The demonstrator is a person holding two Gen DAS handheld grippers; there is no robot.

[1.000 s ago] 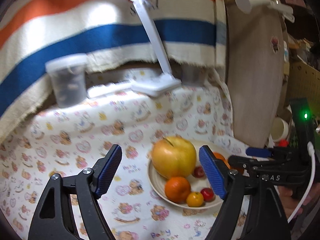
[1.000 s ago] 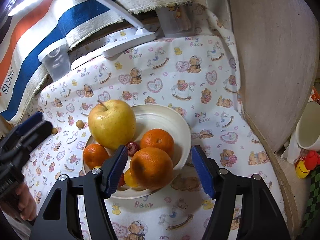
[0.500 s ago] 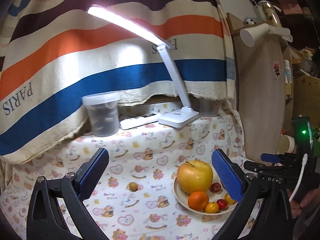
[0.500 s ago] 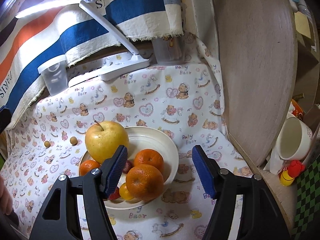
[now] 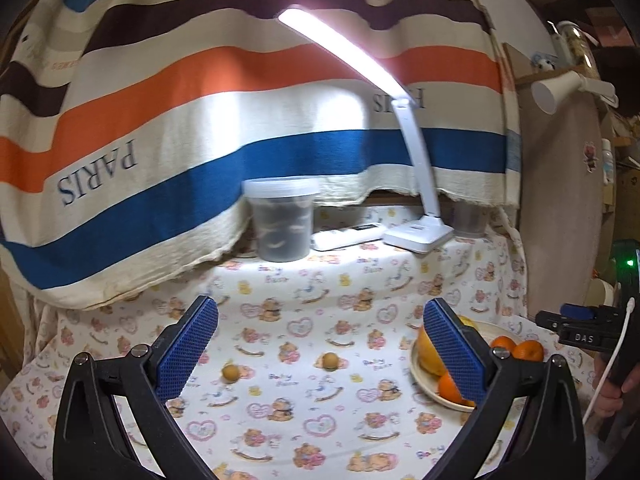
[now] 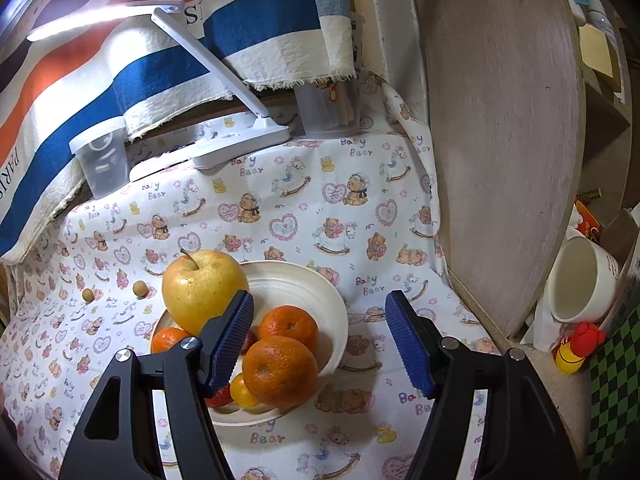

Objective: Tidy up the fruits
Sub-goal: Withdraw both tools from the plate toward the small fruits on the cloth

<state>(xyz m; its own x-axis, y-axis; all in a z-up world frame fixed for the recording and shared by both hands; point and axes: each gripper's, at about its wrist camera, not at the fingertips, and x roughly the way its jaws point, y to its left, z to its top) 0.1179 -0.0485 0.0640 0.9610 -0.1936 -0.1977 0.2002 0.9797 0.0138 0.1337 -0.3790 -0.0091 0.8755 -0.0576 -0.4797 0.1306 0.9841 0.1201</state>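
Observation:
A cream bowl (image 6: 320, 292) holds a yellow apple (image 6: 202, 288), three oranges (image 6: 280, 370), a small yellow fruit (image 6: 242, 392) and small red fruits. It also shows in the left wrist view (image 5: 422, 376), partly behind my finger. Two small brown round fruits (image 5: 330, 361) (image 5: 231, 373) lie loose on the bear-print cloth, left of the bowl; they also show in the right wrist view (image 6: 140, 289) (image 6: 88, 295). My left gripper (image 5: 320, 352) is open and empty above the loose fruits. My right gripper (image 6: 320, 344) is open and empty above the bowl.
A lit white desk lamp (image 5: 418, 232), a lidded plastic jar (image 5: 282, 220), a white power strip (image 5: 348, 236) and a grey cup (image 6: 326, 108) stand at the back by the striped cloth. A wooden board (image 6: 500, 140) walls the right side; a white mug (image 6: 580, 284) sits beyond.
My left gripper has pulled back and swung left, so the bowl slid right and the two loose fruits came between its fingers. My right gripper has drawn back a little from the bowl.

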